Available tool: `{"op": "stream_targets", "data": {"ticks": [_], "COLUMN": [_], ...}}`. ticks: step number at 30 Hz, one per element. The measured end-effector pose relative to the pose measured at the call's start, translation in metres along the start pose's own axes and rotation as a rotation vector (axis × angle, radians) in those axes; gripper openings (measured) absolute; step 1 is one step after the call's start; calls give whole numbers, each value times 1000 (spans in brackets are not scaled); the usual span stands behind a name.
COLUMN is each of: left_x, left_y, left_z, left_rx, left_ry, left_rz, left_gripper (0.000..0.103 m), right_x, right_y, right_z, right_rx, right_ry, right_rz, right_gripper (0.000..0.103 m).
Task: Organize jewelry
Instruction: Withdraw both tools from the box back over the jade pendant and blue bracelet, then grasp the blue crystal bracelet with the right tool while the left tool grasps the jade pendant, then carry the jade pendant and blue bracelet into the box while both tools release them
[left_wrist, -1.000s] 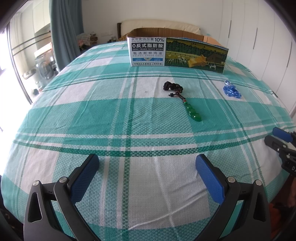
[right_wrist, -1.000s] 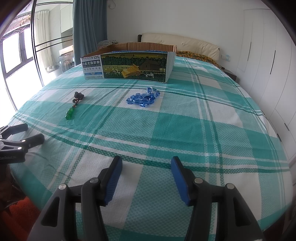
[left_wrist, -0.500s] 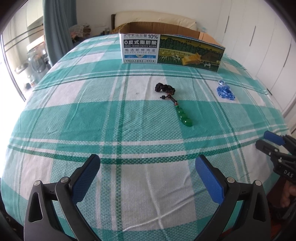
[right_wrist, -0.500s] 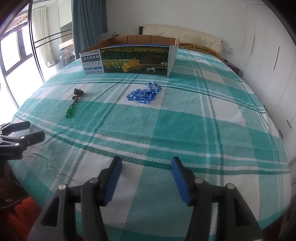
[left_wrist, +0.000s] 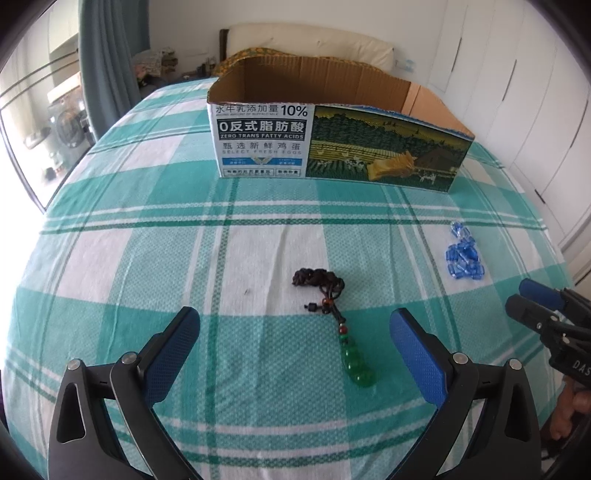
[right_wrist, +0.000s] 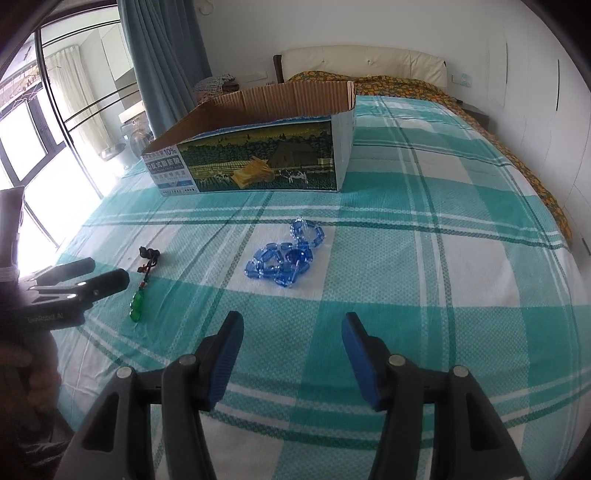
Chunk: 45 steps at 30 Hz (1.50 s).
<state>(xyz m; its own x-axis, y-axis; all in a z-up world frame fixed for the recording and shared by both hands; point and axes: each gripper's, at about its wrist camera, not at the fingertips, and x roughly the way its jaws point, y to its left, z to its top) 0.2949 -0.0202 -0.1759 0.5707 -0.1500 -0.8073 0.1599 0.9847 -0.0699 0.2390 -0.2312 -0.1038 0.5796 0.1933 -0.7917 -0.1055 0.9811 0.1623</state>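
A: What do we have in front of us?

B: We see a green pendant (left_wrist: 357, 365) on a dark knotted cord (left_wrist: 317, 277) lying on the checked bedspread (left_wrist: 184, 258). Our left gripper (left_wrist: 295, 341) hovers over it with both blue pads wide apart, holding nothing; the pendant lies between the fingertips, nearer the right one.

A: And the other piece?

B: A blue bead bracelet (right_wrist: 284, 254) sits heaped on a white square of the cloth, well apart from the pendant. Our right gripper (right_wrist: 291, 341) points toward it, jaws released and empty, with the beads a little ahead of the tips.

A: Where is the box?

B: The open cardboard box (left_wrist: 332, 147) stands farther up the bed, beyond both pieces, with printed sides. From the right view we can see part of its inside; the floor of it we cannot tell.
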Motion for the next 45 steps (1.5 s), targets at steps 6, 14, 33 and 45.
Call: {"op": "stream_targets", "data": {"ticks": [6,14,33,45], "left_x": [24,24,-70,-114], "left_y": [-4,-2,19,23], "left_z": [7,5,0,14], "left_rx": [23,34,-28,-28], "left_ry": [37,6,-103,-152], "left_rz": [49,50,-171,-188], "left_gripper": [93,68,11,11], "right_x": [42,55,-52,-108], "right_y": [4,33,7,13], "right_z": [25,27,6,24], "right_rx": [19,-123,56,56], "right_ry": [50,17,-66,-124], "right_rz": [15,-106,115,223], "right_gripper": [57,56,14,14]}}
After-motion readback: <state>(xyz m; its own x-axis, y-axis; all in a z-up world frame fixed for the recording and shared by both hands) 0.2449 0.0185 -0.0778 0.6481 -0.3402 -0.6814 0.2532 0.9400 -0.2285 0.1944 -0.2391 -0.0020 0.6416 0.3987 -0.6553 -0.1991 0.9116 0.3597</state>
